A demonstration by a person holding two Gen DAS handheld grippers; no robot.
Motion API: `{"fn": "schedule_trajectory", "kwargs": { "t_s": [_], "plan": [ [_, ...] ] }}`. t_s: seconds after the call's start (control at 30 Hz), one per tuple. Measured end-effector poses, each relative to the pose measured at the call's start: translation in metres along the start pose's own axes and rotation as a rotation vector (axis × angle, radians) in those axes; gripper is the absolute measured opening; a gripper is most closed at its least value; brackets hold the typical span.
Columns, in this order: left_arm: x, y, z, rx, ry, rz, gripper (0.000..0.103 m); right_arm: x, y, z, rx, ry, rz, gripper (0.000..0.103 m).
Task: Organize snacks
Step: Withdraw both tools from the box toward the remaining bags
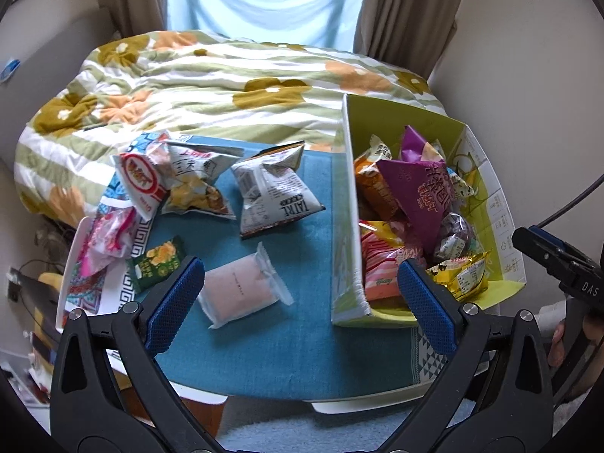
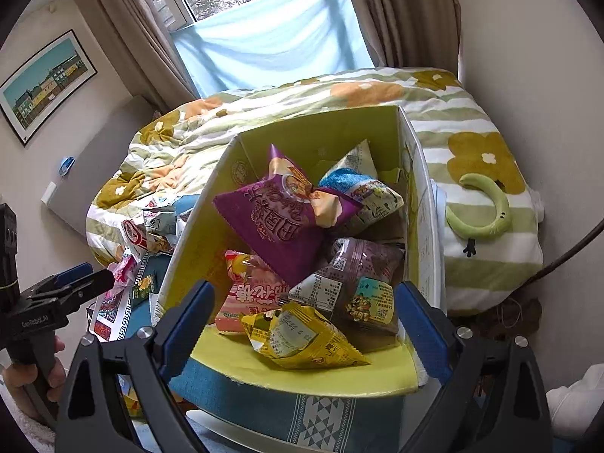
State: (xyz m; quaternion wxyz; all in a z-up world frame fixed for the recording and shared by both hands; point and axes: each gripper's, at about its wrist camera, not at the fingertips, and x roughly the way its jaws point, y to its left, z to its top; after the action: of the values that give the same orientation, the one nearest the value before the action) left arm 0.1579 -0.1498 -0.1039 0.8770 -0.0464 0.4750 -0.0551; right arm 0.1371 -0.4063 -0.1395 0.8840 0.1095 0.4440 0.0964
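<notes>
The low table (image 1: 287,362) carries a teal cloth (image 1: 302,264); its white near edge shows below the cloth's front hem. A flowered duvet (image 1: 226,87) lies directly behind the table's far edge.

The open cardboard box (image 2: 226,173) with green inner walls stands on the right part of the cloth. Its near flap (image 2: 302,373) is folded down flat toward the camera, so the front side is open. The left wall (image 1: 349,204) stands upright between the box and the loose snacks.

Bare cloth lies between the box's left wall and the loose packets, and along the near edge of the table.

Loose snacks on the cloth:
- pink wrapped packet (image 1: 241,290), nearest the left gripper;
- grey-white TAIRE bag (image 1: 271,192), behind it;
- small green packet (image 1: 158,264), to the left;
- a pile of bags (image 1: 170,181) at the far left corner.

Inside the box, a purple bag (image 2: 279,219) lies on top, with a yellow packet (image 2: 302,336) at the front on the flap.

Left gripper (image 1: 298,287): jaws wide apart, holding nothing, above the cloth with the pink wrapped packet just beside its left finger.

Right gripper (image 2: 302,309): jaws wide apart, touching nothing. The yellow packet lies between and below the fingers, clear of both pads.
</notes>
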Motion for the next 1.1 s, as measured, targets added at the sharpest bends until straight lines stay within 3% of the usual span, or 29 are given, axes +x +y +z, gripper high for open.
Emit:
{"fn": "schedule_trajectory", "kwargs": {
  "t_s": [0.27,0.6,0.87,1.1],
  "plan": [
    [-0.034,0.07,-0.002,-0.074,-0.07,0.043,0.101,-0.008,0.059,0.012,-0.093,-0.059,0.032,0.095],
    [-0.054,0.174,-0.001,-0.077,-0.054,0.064,0.101,0.006,0.158,0.005,-0.121,-0.097,0.039,0.095],
    [-0.034,0.243,0.005,-0.063,0.01,0.011,0.101,0.042,0.234,-0.011,-0.136,-0.055,0.043,0.095],
    [0.013,0.278,0.014,-0.028,0.085,-0.051,0.098,0.092,0.284,-0.028,-0.147,0.002,0.036,0.095]
  ]
}}
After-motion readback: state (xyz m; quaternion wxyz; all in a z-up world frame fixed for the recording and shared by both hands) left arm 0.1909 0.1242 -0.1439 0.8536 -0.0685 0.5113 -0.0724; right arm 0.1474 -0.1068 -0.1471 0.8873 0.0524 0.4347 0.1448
